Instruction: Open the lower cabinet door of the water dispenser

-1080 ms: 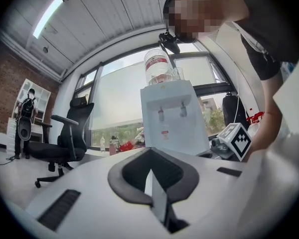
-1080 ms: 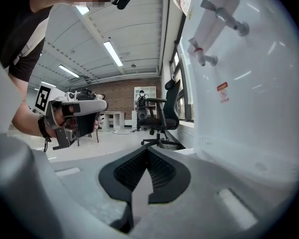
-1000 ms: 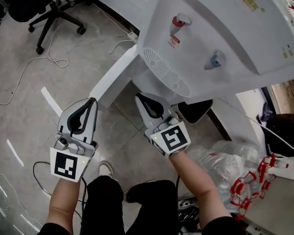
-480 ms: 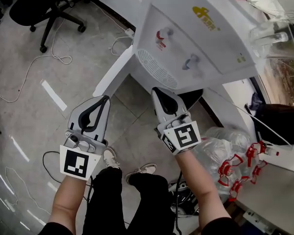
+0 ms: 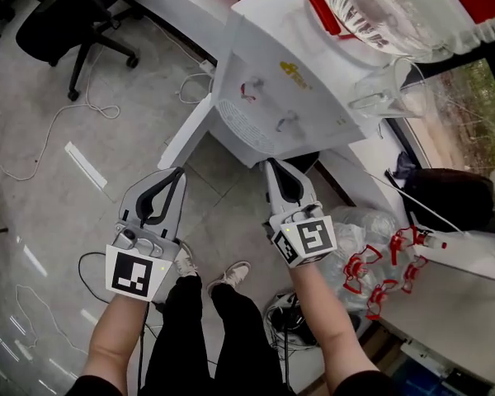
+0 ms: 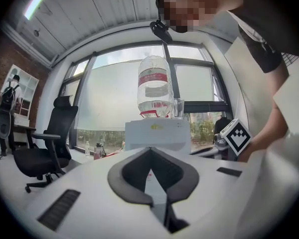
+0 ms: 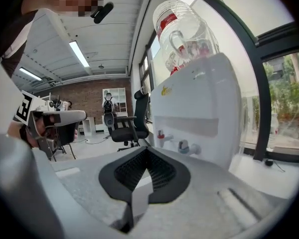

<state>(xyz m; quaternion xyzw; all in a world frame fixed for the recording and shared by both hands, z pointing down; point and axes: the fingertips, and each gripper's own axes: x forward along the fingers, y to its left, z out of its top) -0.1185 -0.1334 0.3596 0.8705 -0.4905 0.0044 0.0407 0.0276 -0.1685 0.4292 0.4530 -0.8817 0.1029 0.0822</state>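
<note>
The white water dispenser (image 5: 289, 73) stands ahead of me, with two taps, a round drip grille (image 5: 243, 126) and a bottle (image 5: 396, 7) on top. A white panel (image 5: 190, 130) juts from its lower left toward the floor; it looks like the lower door swung open. My left gripper (image 5: 176, 173) hangs shut and empty, left of the dispenser's base. My right gripper (image 5: 272, 166) is shut and empty just below the drip grille, touching nothing. The left gripper view looks over the shut left gripper (image 6: 150, 153) at the dispenser (image 6: 157, 133). In the right gripper view the shut right gripper (image 7: 148, 151) faces the dispenser (image 7: 199, 108).
A black office chair (image 5: 62, 15) stands at the far left. White cables (image 5: 33, 151) and a tape strip (image 5: 87, 165) lie on the tiled floor. Clear plastic bags (image 5: 363, 229) and red-and-white loops (image 5: 379, 275) sit to the right. My shoes (image 5: 231, 275) are below the grippers.
Both grippers have risen while staying shut. The head view has lifted too: the dispenser looks smaller and its bottle top has come into sight.
</note>
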